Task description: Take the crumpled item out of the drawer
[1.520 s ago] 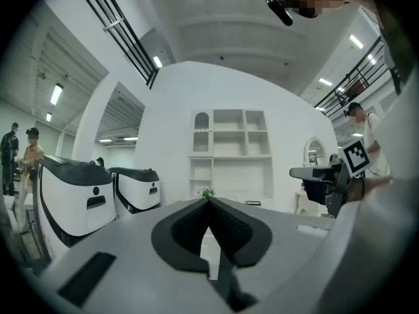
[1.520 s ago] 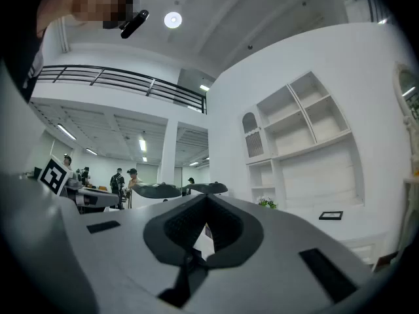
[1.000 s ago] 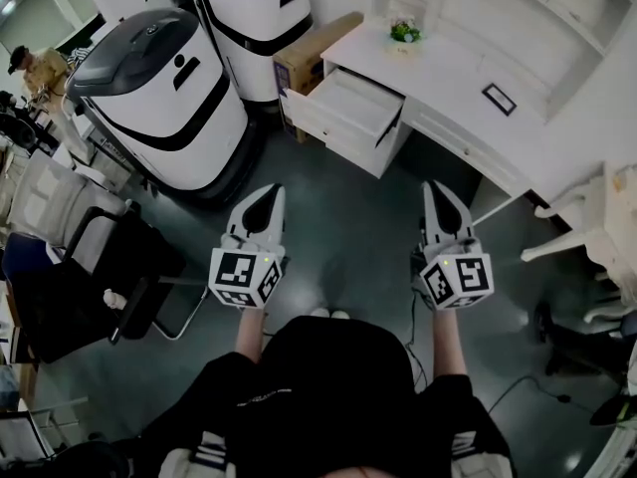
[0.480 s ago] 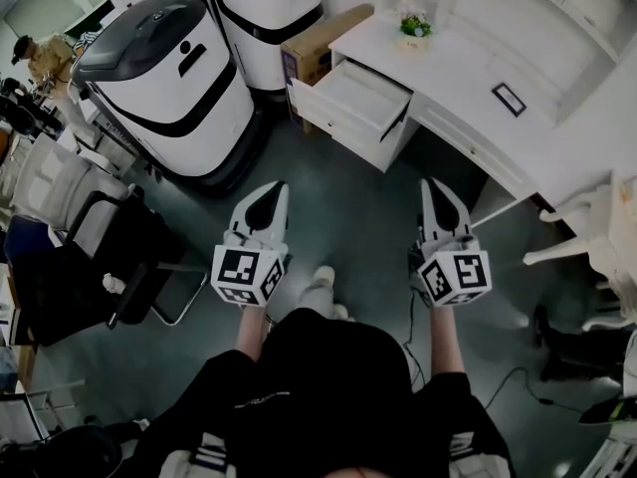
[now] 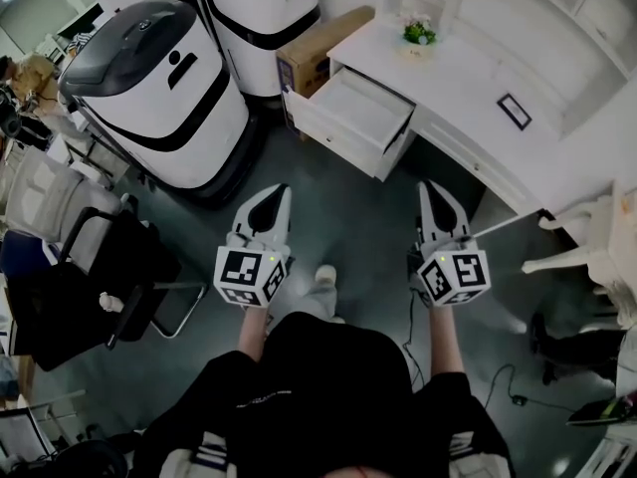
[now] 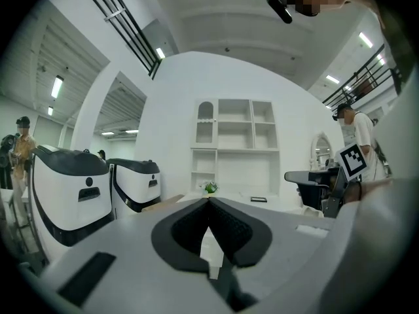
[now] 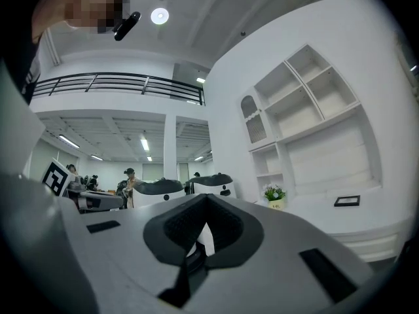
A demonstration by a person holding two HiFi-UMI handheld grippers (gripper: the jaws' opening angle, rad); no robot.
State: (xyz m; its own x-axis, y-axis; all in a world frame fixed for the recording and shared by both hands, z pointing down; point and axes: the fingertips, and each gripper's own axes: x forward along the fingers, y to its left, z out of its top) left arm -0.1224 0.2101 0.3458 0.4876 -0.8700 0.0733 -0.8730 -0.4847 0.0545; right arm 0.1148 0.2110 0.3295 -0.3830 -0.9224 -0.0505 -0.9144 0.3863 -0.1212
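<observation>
Person's shoe (image 5: pixel 322 276) has stepped forward toward the open drawer (image 5: pixel 360 110).

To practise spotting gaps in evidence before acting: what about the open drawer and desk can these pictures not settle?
- Drawer contents: head view, too distant and small; no crumpled item can be made out.
- Drawer in both gripper views: blocked by the shut left tongs and right tongs themselves.
- Small frame on the desk: head view, too small to read.
</observation>
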